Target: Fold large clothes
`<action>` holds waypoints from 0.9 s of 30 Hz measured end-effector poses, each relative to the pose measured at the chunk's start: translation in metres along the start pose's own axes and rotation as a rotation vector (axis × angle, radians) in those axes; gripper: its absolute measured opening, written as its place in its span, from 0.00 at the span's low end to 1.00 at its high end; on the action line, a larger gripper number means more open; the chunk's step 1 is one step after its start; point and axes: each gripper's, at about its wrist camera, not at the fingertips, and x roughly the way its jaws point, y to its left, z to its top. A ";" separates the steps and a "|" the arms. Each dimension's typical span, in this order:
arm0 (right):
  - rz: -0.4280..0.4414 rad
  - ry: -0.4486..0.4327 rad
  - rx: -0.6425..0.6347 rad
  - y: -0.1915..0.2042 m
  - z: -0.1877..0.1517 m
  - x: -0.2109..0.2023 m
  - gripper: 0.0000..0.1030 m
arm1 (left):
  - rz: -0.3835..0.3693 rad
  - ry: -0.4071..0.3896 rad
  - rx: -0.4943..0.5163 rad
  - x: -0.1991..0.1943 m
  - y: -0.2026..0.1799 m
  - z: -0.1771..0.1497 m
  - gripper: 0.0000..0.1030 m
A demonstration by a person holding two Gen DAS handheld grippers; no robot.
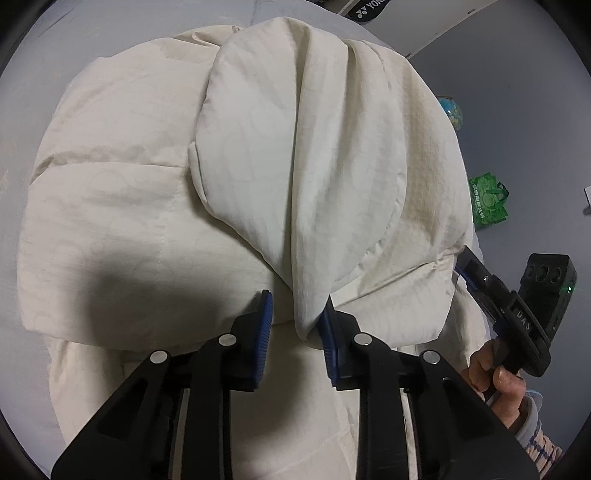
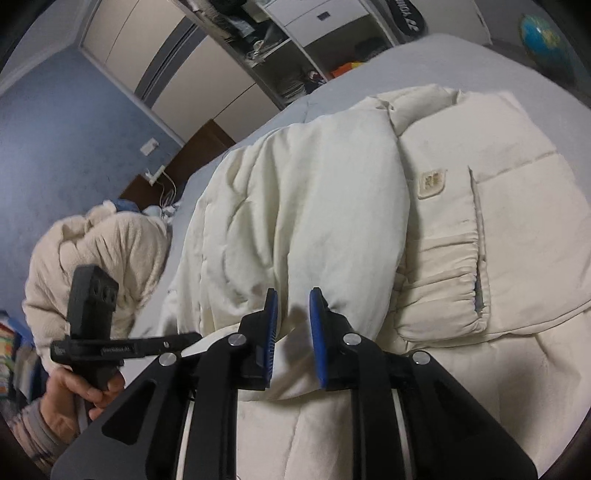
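Grey bedding on the bed point(image 1: 122, 33) carries the cream puffer jacket point(image 1: 122, 206), which lies spread across most of it, its long axis running away from both cameras toward the far edge. A folded-over flap point(image 1: 280, 155), likely the hood or a sleeve, rests on top of the body and tapers to a point right at the left gripper point(image 1: 295, 332). Its fingers point(image 1: 264, 332) stand slightly apart, the flap's tip brushing the inner face of one blue pad while the other stands clear, so nothing is pinched. The right gripper point(image 2: 291, 328) sits at the jacket's near edge beside a puffy sleeve point(image 2: 295, 206), fingers a little spread with fabric bulging between them but not clamped. A cuff and chest badge point(image 2: 430, 184) lie just beside it. Judging by this, the left hand is nearer the flap, and any next fold would carry fabric forward along that long axis
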 end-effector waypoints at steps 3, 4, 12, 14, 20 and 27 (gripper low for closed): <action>0.105 -0.049 0.116 -0.017 0.001 -0.009 0.15 | 0.005 0.004 -0.005 -0.009 -0.006 0.004 0.24; 0.106 -0.055 0.138 -0.021 0.001 -0.011 0.15 | 0.004 0.005 -0.007 -0.008 -0.008 0.006 0.24; -0.046 0.020 0.149 -0.044 0.004 0.008 0.00 | 0.004 0.002 -0.017 -0.003 0.000 0.008 0.26; -0.026 0.025 0.189 -0.052 0.003 0.011 0.00 | 0.001 -0.007 -0.029 0.004 0.000 0.007 0.29; -0.024 0.033 0.187 -0.055 0.003 0.007 0.00 | -0.015 -0.067 -0.039 0.009 0.007 -0.005 0.36; -0.016 0.042 0.096 -0.032 0.009 -0.041 0.02 | -0.052 -0.114 -0.080 -0.021 0.009 -0.014 0.62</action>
